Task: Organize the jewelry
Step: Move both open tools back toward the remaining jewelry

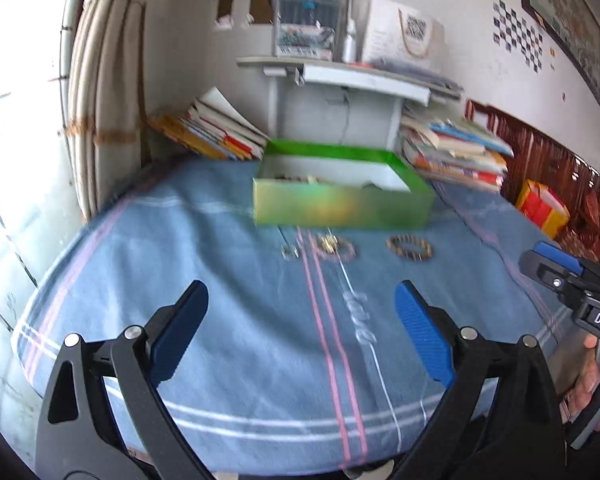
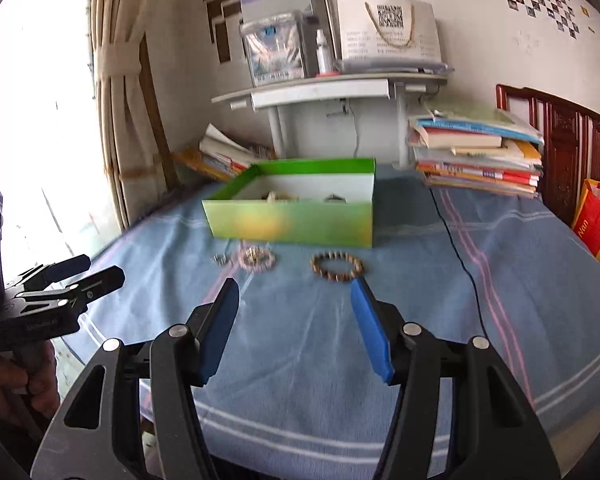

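Blue striped cloth [image 2: 308, 344] covers the table, and on it lies the jewelry: a brown beaded bracelet [image 2: 337, 265], a paler beaded bracelet [image 2: 255, 258] to its left, and a small silvery piece [image 2: 219, 258] just beside that one (too blurred to name). Directly behind them stands an open green box [image 2: 292, 222] with a few more pieces resting inside against its white lining.

Nearer the cameras, the right gripper [image 2: 294, 328] hangs above the cloth with its blue pads apart and nothing between them; the brown bracelet sits just beyond its right fingertip. Off to its left, the left gripper [image 1: 302, 330] is spread wider, also empty, well short of the jewelry.

Stacks of books [image 2: 476, 152] flank the box, below a grey shelf [image 2: 324, 90].
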The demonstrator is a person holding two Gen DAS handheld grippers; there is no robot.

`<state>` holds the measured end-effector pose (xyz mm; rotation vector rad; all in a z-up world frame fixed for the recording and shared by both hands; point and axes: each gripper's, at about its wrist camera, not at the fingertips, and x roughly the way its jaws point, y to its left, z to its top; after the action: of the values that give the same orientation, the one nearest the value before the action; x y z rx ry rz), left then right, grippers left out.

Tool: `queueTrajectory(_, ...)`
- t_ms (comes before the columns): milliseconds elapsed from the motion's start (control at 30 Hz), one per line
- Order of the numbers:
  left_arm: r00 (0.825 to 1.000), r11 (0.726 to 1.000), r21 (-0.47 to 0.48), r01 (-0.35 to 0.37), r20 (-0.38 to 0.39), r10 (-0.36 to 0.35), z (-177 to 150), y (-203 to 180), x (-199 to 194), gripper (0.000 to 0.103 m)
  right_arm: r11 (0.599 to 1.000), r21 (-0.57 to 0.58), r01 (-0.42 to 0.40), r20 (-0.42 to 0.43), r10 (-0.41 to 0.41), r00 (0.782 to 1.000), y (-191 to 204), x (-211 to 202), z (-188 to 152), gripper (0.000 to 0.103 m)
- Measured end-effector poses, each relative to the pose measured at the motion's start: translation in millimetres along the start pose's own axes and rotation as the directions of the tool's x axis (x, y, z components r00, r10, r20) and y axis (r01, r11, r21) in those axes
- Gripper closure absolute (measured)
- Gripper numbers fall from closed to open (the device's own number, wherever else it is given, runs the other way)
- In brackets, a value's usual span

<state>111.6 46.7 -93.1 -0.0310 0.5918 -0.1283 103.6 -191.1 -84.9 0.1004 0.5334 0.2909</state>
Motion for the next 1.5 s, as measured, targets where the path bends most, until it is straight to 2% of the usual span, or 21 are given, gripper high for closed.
queueTrajectory(133, 0.999, 1.0, 0.019, 0.012, -0.03, -0.012, -14.1, -11.3, 3.4, 0.01, 1.0, 0.013, 0.009, -0.021, -0.009, 1.0, -2.0, -2.0, -13.2, 0.045)
queueTrajectory(633, 0.999, 0.999, 0.029, 0.02, -0.034, -0.019, -11.1, -22.5, 1.8, 0.01, 1.0, 0.016, 0.001, -0.019, 0.0, 1.0, -3.3, -9.0, -17.1, 0.045)
queueTrajectory(967, 0.998, 0.999, 0.027, 0.032, -0.054, -0.03, -10.3, -23.3, 12.9, 0.01, 0.999, 0.031, 0.017, -0.055, -0.016, 0.998, -11.6, 8.4, -19.5, 0.045)
queueTrajectory(1167, 0.996, 0.999, 0.017, 0.036, -0.076, -0.035, -6.5, -20.1, 29.5, 0.01, 0.999, 0.028, 0.017, -0.107, -0.014, 0.994, -20.0, 35.7, -13.0, 0.045)
queueTrajectory(1333, 0.995, 0.999, 0.009, 0.042, -0.096, -0.041, 1.1, -17.8, 47.7, 0.01, 1.0, 0.03, 0.001, -0.191, 0.005, 0.982, -31.3, 80.7, 5.6, 0.045)
queueTrajectory(1500, 0.993, 0.999, -0.002, 0.044, -0.106, -0.044, 12.0, -12.9, 66.6, 0.01, 0.999, -0.033, 0.002, -0.244, -0.01, 0.97, -29.2, 131.0, 28.0, 0.045)
